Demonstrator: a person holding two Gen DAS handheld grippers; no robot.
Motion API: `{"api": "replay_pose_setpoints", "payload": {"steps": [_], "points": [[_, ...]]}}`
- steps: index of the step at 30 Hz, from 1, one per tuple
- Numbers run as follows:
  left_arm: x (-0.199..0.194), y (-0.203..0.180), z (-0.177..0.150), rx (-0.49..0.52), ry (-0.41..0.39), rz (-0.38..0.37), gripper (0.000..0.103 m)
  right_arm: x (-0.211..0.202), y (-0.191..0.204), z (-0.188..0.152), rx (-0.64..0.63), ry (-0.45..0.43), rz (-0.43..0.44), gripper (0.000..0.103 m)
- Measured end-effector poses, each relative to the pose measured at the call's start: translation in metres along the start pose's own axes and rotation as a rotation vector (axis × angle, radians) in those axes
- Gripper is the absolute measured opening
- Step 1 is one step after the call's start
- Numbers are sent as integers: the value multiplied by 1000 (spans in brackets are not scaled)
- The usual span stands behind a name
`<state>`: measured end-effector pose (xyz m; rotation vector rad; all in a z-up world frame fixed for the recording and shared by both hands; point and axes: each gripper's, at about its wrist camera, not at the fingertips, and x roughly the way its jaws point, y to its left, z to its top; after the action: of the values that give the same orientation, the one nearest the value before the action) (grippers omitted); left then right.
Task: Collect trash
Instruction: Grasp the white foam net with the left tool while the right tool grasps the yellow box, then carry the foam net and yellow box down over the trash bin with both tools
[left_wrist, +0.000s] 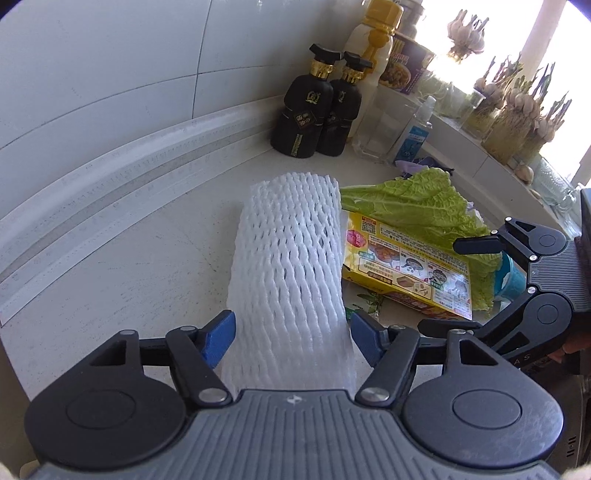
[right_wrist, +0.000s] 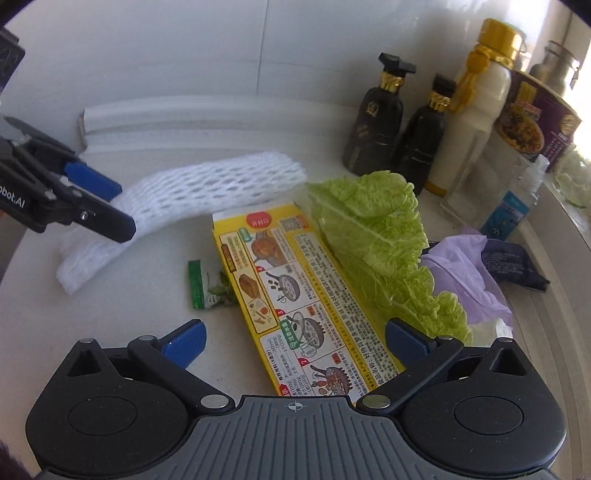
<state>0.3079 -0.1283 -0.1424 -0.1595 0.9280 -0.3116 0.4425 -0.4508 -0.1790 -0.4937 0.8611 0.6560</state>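
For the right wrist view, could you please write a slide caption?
Open right hand-held gripper straddling a yellow box beside a cabbage leaf.

white foam net (left_wrist: 291, 266) flat | yellow box (right_wrist: 306, 295) beside | cabbage leaf (right_wrist: 373, 229)

Pale speckled countertop (left_wrist: 122, 266) filled the lower frame, white tiled wall (left_wrist: 110, 55) rose at eleven o'clock, ribbed white trim (left_wrist: 110, 162) ran along its base, bright sunlit window (left_wrist: 491, 33) glared at one o'clock, white sill (left_wrist: 465, 147) lay below it.
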Motion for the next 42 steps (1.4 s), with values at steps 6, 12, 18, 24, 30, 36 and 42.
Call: {"api": "replay_pose_setpoints", "payload": {"steps": [6,12,18,24,30,36,42], "points": [[9,5,2,-21,12,16,56,19,-4,1,-46,36,-34,102],[9,12,1,-69,3,47,15,17,-8,0,10,17,-33,88],[-7,18,3,-109,-47,30,8,-5,-6,1,94,-37,-18,83],[-32,20,3,-102,-85,21,8,-30,7,8,114,-59,-39,78],[-57,24,-3,-105,-98,5,8,-54,25,9,175,-77,-22,76],[-82,32,-12,-97,-101,3,8,-73,58,12,157,-78,-45,76],[-108,45,-23,-86,-101,14,8,-92,100,24,150,-108,-27,76]]}}
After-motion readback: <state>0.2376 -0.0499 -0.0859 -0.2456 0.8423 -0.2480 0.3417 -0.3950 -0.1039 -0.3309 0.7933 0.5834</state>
